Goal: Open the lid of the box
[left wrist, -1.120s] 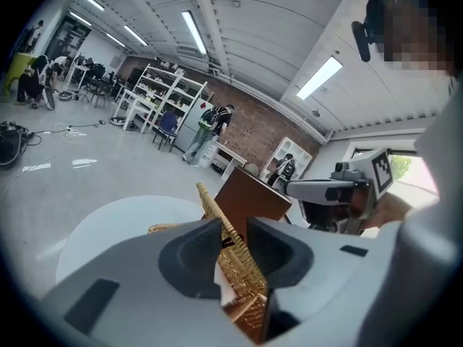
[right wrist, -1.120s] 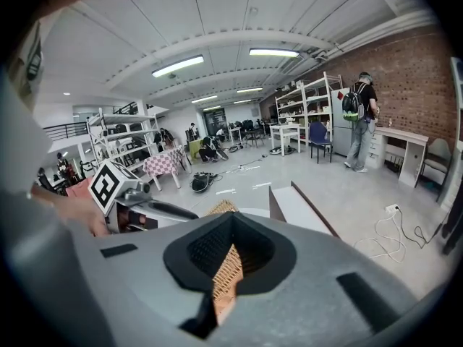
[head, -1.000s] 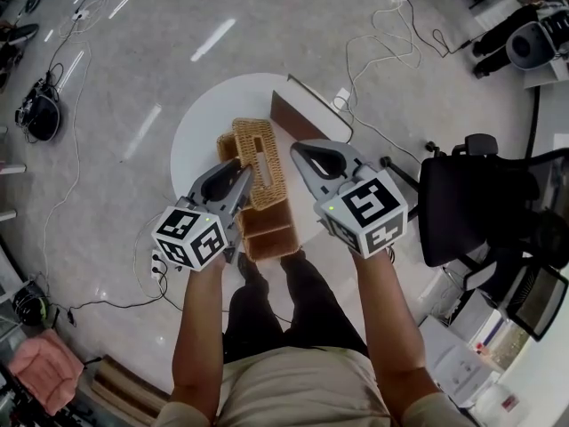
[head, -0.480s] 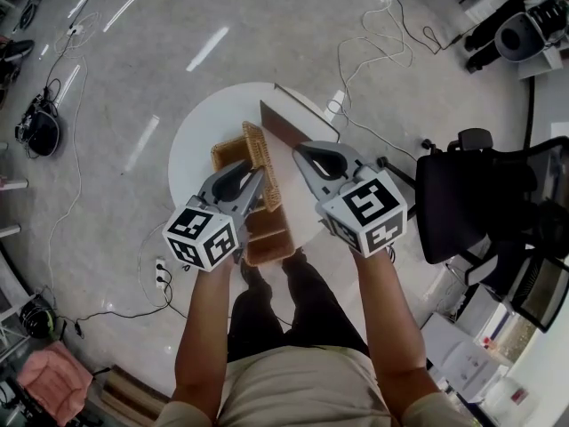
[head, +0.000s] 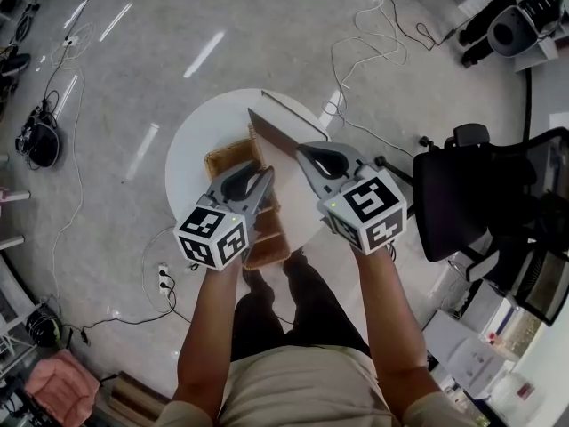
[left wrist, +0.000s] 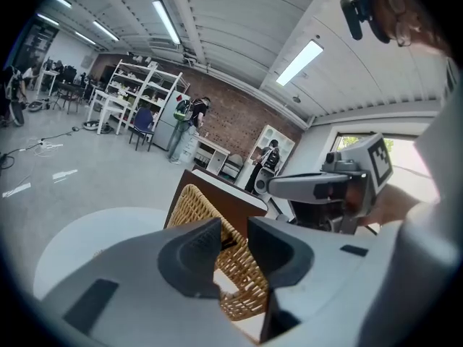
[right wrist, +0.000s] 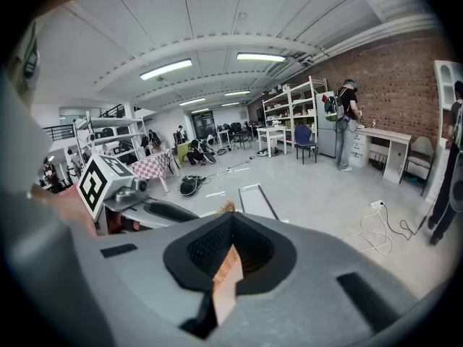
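Note:
A wicker box stands on a round white table. Its lid is tipped up on edge, brown underside showing, and the box's open top is exposed. My left gripper is shut on the lid's woven rim; in the left gripper view the wicker passes between the jaws of the left gripper. My right gripper is shut on the lid's other edge. In the right gripper view a thin tan strip of the lid sits pinched in the right gripper.
A black office chair stands to the right of the table. Cables trail over the floor behind it, and a power strip lies at the lower left. The person's legs are under the table's near edge. People stand by shelves far off.
The lid has swung from lying flat on the box to standing steeply on edge. Both grippers moved up and back with it, and the box's inside is now uncovered.

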### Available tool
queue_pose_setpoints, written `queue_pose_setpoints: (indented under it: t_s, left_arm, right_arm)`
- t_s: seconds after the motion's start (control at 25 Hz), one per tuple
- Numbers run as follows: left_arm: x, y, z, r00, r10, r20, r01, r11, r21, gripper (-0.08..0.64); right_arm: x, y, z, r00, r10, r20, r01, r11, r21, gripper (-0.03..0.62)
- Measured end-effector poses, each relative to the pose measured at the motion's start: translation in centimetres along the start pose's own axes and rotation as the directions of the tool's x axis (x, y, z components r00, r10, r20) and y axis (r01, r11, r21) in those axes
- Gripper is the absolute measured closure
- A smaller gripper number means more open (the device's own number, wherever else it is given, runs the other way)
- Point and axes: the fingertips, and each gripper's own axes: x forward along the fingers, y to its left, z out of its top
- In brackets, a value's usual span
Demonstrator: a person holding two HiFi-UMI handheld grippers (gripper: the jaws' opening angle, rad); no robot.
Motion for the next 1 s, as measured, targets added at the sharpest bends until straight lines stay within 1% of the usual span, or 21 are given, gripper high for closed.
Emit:
queue_pose_setpoints:
  t_s: [0.4,1.0]
  left_arm:
    - [2.1,-1.2,-0.2,1.0,0.004,-0.025,-0.003,1.0,0.028,0.456]
    - [3.1,-1.7,-0.3,0.999,0.024,-0.026,-0.023,0.999,0.032,0.456]
  right_arm:
    - [-0.8,-1.3,-0.3,1.0,-0.016,0.001,0.016,1.0,0.012,0.598]
    - [-1.4,-2.4,-1.5,1.0,-0.026,-0.009,0.026,0.999,0.027,0.598]
